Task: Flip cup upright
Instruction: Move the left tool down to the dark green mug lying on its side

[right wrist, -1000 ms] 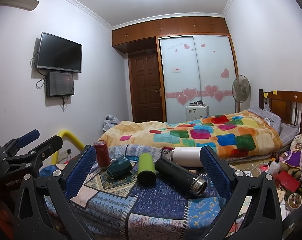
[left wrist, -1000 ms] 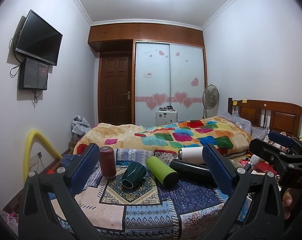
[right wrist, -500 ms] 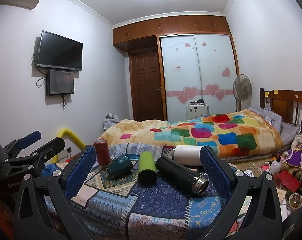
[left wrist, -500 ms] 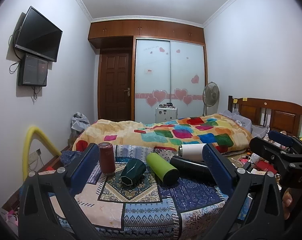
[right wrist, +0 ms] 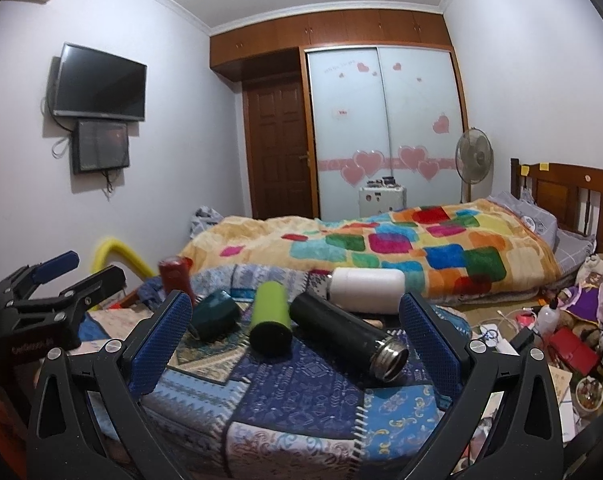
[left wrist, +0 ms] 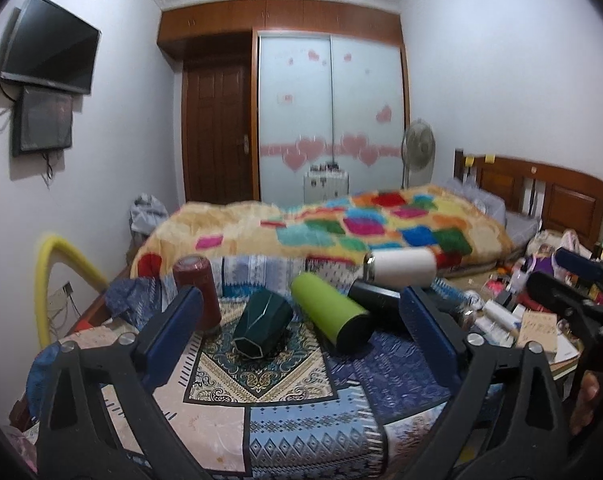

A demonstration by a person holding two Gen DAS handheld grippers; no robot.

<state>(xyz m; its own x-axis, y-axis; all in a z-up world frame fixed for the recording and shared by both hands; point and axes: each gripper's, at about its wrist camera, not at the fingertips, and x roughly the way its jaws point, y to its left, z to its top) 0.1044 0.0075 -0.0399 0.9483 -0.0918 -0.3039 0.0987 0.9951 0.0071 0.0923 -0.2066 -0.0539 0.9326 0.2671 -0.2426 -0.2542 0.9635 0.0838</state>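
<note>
Green and faceted, the cup point(left wrist: 262, 330) is lying on its side at the middle of the left wrist view, on the patterned cloth point(left wrist: 301, 432), between the standing red bottle point(left wrist: 199, 292) and the toppled lime flask point(left wrist: 333, 312). Both the left gripper point(left wrist: 301, 340) and the right gripper point(right wrist: 295, 344) are hovering with jaws wide and empty, so the approach looks to be in hand. Next, I judge, a gripper needs lowering around the cup's body. Room is tight: the flask is lying just beside, while the cloth's near edge is well apart.
</note>
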